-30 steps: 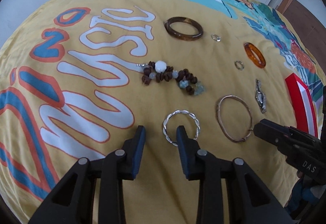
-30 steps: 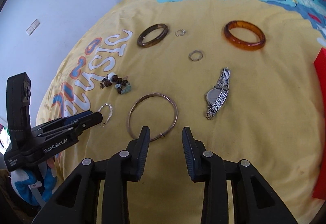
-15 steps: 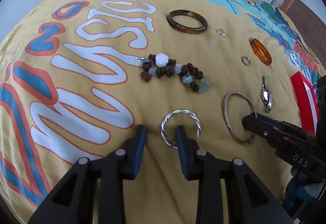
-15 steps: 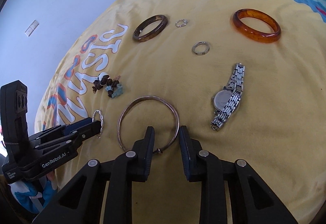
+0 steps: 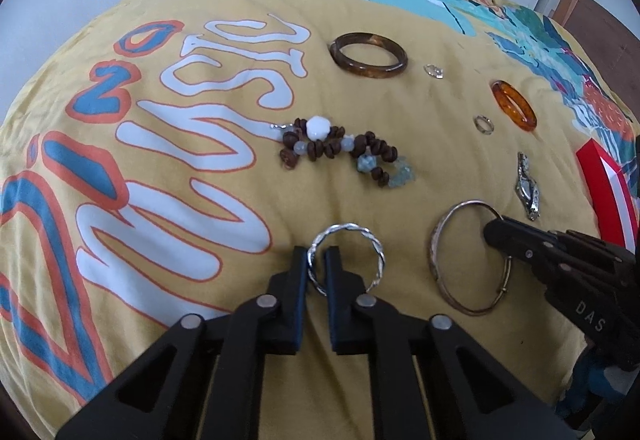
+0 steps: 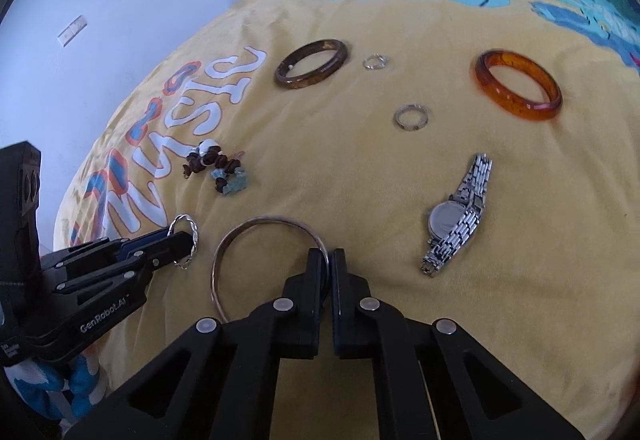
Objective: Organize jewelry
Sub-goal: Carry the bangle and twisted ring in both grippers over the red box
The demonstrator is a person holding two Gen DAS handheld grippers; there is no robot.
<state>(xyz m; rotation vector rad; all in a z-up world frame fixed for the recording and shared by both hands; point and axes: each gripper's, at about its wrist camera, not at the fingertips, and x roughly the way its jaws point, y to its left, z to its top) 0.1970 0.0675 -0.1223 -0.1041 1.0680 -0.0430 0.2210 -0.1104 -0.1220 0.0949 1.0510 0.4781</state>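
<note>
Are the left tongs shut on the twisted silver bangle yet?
Shut on it. The left tongs pinch the near rim of the twisted silver bangle between both pads; the bangle lies on the yellow blanket.

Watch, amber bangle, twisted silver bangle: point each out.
watch (image 6: 443, 219), right wrist view, on its dial.
amber bangle (image 6: 490, 90), right wrist view, on its left rim.
twisted silver bangle (image 5: 378, 254), left wrist view, on its right rim.

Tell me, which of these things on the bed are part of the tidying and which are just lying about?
Part of the job:
- twisted silver bangle, pinched by left gripper
- thin metal bangle, pinched by right gripper
- beaded bracelet, brown bangle, amber bangle, wristwatch, two small rings

Just there:
- yellow printed bedspread
- red box
</note>
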